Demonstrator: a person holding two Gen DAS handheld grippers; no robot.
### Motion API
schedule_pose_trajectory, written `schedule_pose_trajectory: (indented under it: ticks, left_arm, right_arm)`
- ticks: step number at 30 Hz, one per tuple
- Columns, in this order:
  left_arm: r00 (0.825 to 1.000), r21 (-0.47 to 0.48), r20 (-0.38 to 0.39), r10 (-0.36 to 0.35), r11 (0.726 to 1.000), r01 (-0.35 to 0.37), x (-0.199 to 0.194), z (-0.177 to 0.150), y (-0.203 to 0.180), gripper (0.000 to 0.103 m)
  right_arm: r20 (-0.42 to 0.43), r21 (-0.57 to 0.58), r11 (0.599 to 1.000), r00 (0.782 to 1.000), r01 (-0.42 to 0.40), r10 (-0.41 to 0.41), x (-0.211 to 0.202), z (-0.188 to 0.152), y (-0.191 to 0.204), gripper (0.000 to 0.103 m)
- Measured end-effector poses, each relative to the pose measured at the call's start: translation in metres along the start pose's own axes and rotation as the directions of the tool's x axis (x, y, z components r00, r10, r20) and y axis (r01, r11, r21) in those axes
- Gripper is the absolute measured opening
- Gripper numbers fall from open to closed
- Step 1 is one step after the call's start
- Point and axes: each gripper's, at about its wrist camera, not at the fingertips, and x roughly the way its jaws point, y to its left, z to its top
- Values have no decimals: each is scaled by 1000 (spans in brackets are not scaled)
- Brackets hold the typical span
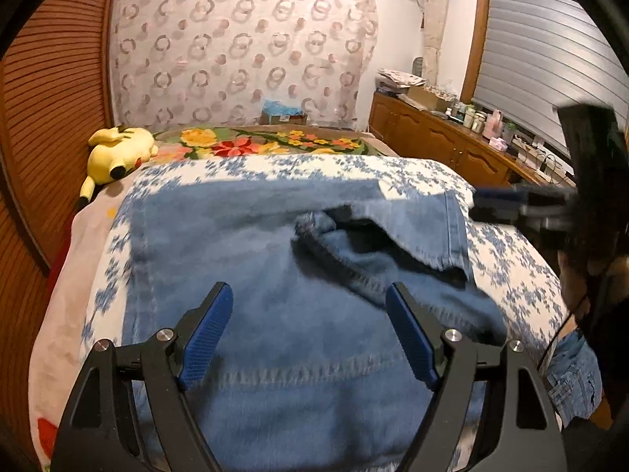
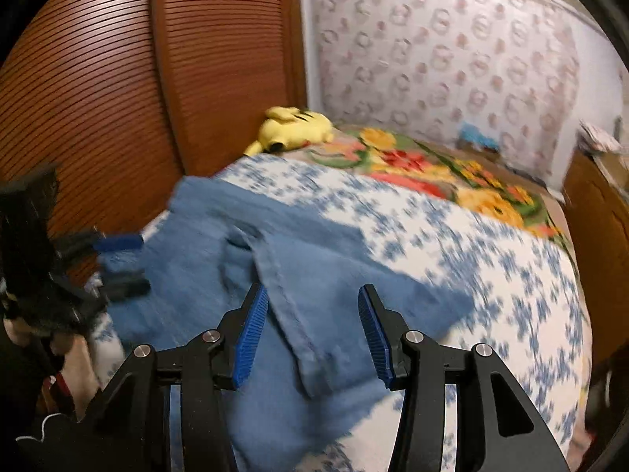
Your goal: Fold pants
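Blue denim pants (image 1: pixel 243 259) lie spread on the bed, with one leg folded back over the rest and its frayed hem (image 1: pixel 448 236) on the right. My left gripper (image 1: pixel 309 289) hovers open above the denim with nothing between its fingers. From the right edge of the left wrist view, my right gripper (image 1: pixel 483 204) reaches in beside that hem. In the right wrist view, my right gripper (image 2: pixel 312 293) stands open over the folded leg's seamed edge (image 2: pixel 291 314), its pads clear of the cloth. The left gripper (image 2: pixel 129 263) shows at the pants' (image 2: pixel 196 275) far left edge.
The bedspread (image 1: pixel 511 259) is white with blue flowers, and a floral blanket (image 1: pixel 255 143) lies beyond it. A yellow plush toy (image 1: pixel 114 153) lies by the slatted wooden doors (image 1: pixel 47 98) on the left. A wooden sideboard (image 1: pixel 440 141) with bottles stands to the right.
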Motion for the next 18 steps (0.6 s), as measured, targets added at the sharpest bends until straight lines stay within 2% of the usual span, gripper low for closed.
schedule_pose_trajectory:
  ticks: [2,8,16,18]
  left_arm:
    - [1000,16,-4,-1,1000,1,7,9,-3,80]
    - [998,5,-63,-22,1000,22,39,32,-4,64]
    - [990,-11,-143,-3,1000,2,76,35,0,54]
    - [988,-14,-154,1,1000,-3,81,35,0,45]
  right_arm:
    - [-16,31,999,1000,5,-5,3,-5,-3,50]
    - [-60,69,998,998,4,0,9,-16,-1,50]
    - [-96,127,992,995,2,11,20,-26,-3,50]
    - [-104,146,989,994,-13,28,22,-33,-6,50]
